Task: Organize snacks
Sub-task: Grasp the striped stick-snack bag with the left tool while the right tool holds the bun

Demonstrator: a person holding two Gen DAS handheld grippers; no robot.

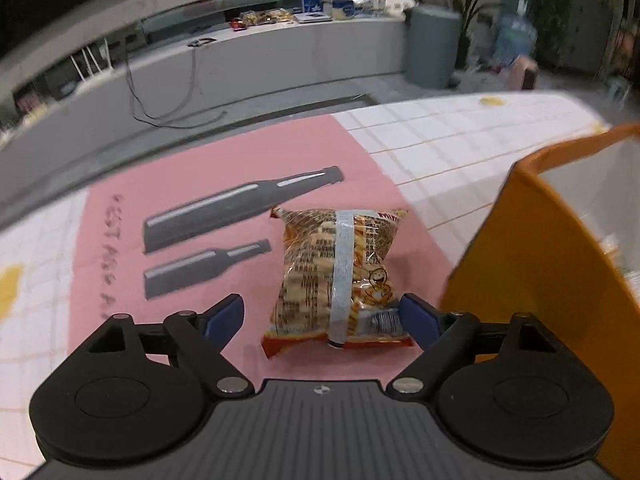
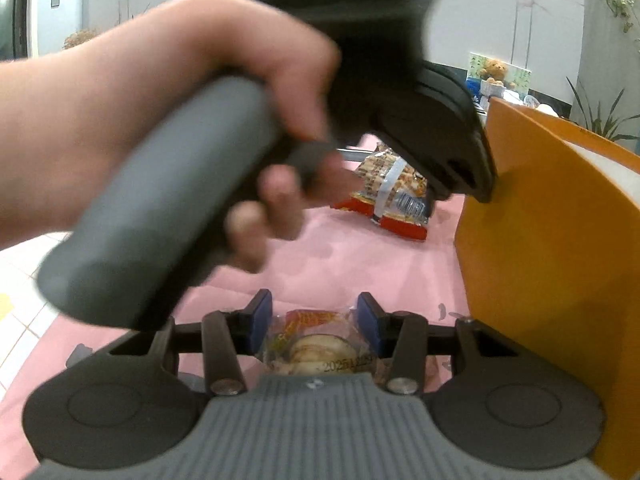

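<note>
Pink matting (image 1: 208, 152) covers our tiled table. We spread the left gripper (image 1: 322, 314) wide around the snack bag (image 1: 336, 276), ready to lift it into the orange bin (image 1: 532, 264); our right gripper (image 2: 316, 322) straddles a wrapped pastry (image 2: 316, 350), fingers apart.

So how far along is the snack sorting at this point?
Nothing looks finished: what shows of the orange bin reveals no snacks inside. In hand: the left gripper is open around the orange snack bag on the pink mat, and the right gripper brackets a small wrapped pastry. Both still need binning.
</note>
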